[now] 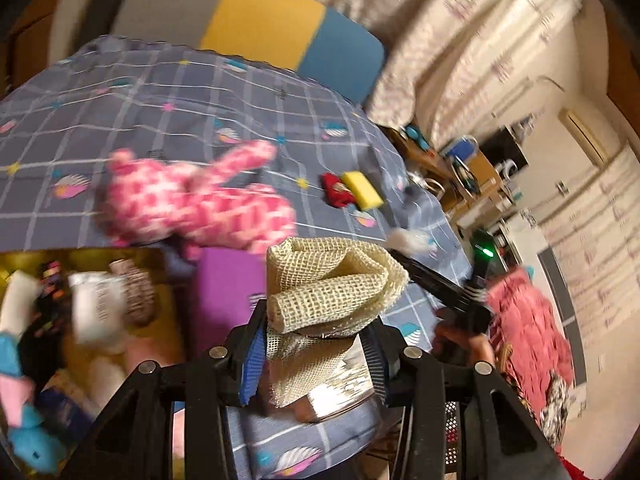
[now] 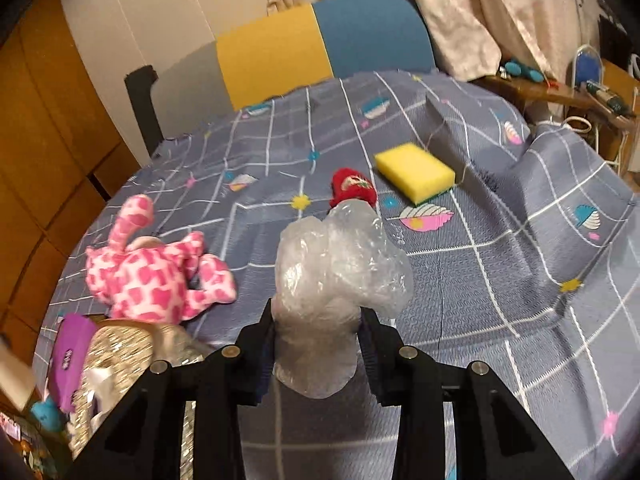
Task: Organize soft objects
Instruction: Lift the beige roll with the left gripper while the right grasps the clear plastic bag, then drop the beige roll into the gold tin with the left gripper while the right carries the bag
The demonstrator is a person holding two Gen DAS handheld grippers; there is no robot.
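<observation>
My left gripper [image 1: 316, 344] is shut on a cream mesh cloth [image 1: 332, 280], whose folded end sticks up past the blue pads. My right gripper [image 2: 318, 344] is shut on a crumpled wad of clear plastic wrap [image 2: 340, 272], held above the blue checked bedspread [image 2: 480, 280]. On the bedspread lie a pink-and-white plush toy [image 2: 156, 272] at the left, a small red soft item [image 2: 354, 192] and a yellow sponge [image 2: 414, 172] farther back. The left wrist view is blurred; it shows the plush toy [image 1: 192, 204], the red item [image 1: 336, 190] and the sponge [image 1: 362, 190].
A yellow bin [image 1: 168, 304] at the lower left holds several soft things. A purple item [image 2: 72, 356] and silver glitter fabric [image 2: 120, 352] lie by it. Yellow and blue chair backs [image 2: 320, 40] stand behind the bed. A cluttered wooden side table [image 2: 560, 92] stands at the right. A hand and pink sleeve [image 1: 528, 320] are visible.
</observation>
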